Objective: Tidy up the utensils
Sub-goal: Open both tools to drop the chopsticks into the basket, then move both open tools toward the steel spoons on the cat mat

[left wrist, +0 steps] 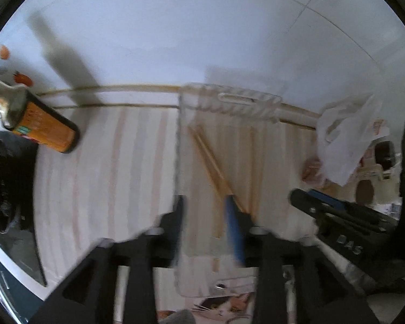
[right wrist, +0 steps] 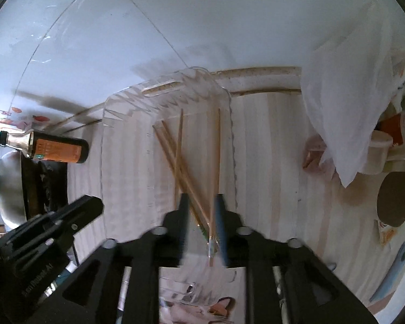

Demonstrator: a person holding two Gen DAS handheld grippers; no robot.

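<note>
Several wooden chopsticks [right wrist: 175, 151] lie crossed inside a clear plastic tray [right wrist: 127, 102] on the striped counter. My right gripper [right wrist: 202, 216] points down over their near ends. Its jaws are open, the sticks run between the fingers, and the pads do not press on them. In the left wrist view the same chopsticks [left wrist: 208, 156] lie in the tray [left wrist: 245, 100]. My left gripper [left wrist: 205, 216] hangs open over the tray's near left part, with its left finger above the tray's left wall. Each gripper shows in the other's view, the right gripper [left wrist: 307, 197] and the left gripper [right wrist: 89, 205].
A dark bottle with an orange label [right wrist: 56, 151] stands left of the tray, and a metal bowl [right wrist: 9, 186] lies further left. A white plastic bag [right wrist: 345, 94] and small containers [right wrist: 378, 151] crowd the right. A white tiled wall [left wrist: 175, 27] runs close behind.
</note>
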